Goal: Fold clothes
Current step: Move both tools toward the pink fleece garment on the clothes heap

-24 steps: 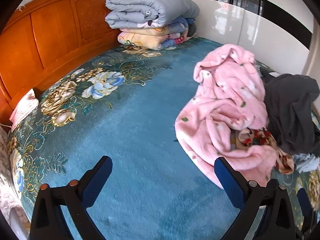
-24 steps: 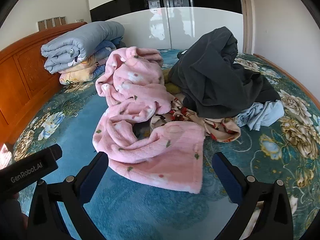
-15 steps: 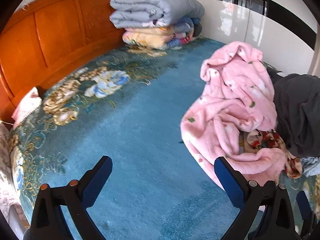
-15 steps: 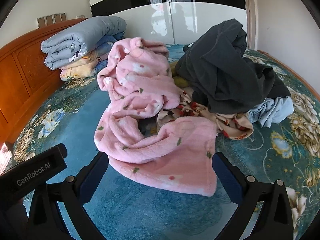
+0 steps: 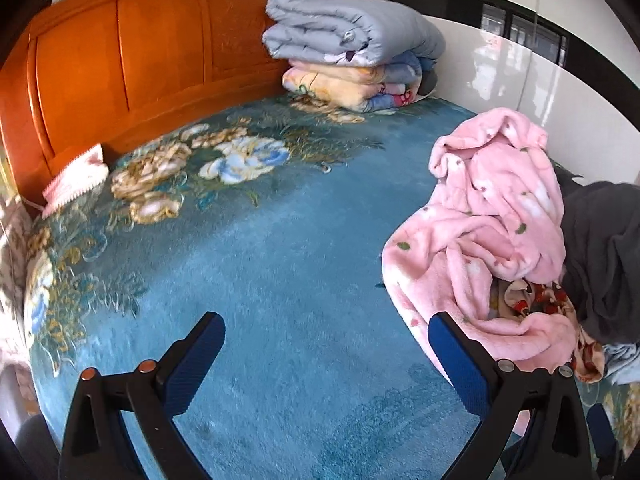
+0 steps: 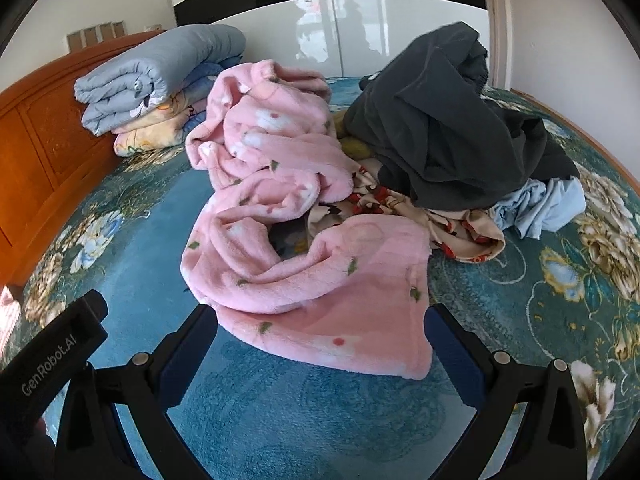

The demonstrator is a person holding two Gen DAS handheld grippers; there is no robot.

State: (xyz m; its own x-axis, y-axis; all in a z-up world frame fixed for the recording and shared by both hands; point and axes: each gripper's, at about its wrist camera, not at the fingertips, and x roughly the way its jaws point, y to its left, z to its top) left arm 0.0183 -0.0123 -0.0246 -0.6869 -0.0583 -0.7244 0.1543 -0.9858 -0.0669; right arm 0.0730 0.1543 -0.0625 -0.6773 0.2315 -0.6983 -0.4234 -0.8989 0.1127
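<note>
A crumpled pink fleece garment (image 6: 304, 248) lies on the blue floral bedspread (image 6: 280, 420), in a heap with a dark grey garment (image 6: 448, 132), a red-patterned cloth (image 6: 452, 224) and a light blue cloth (image 6: 540, 208). My right gripper (image 6: 320, 340) is open, its jaws on either side of the pink garment's near edge, holding nothing. My left gripper (image 5: 326, 344) is open and empty over bare bedspread (image 5: 260, 280), with the pink garment (image 5: 492, 240) just beyond its right finger. The dark garment (image 5: 604, 256) shows at the right edge.
A stack of folded quilts (image 5: 352, 52) sits against the orange wooden headboard (image 5: 120, 68); it also shows in the right wrist view (image 6: 156, 84). A pink lace-edged cloth (image 5: 76, 184) lies at the bed's left edge. White glossy wardrobe doors (image 6: 360, 36) stand behind the bed.
Both grippers have moved forward toward the clothes heap. The pink garment's edge now sits between the right gripper's jaws. Both stay open.
</note>
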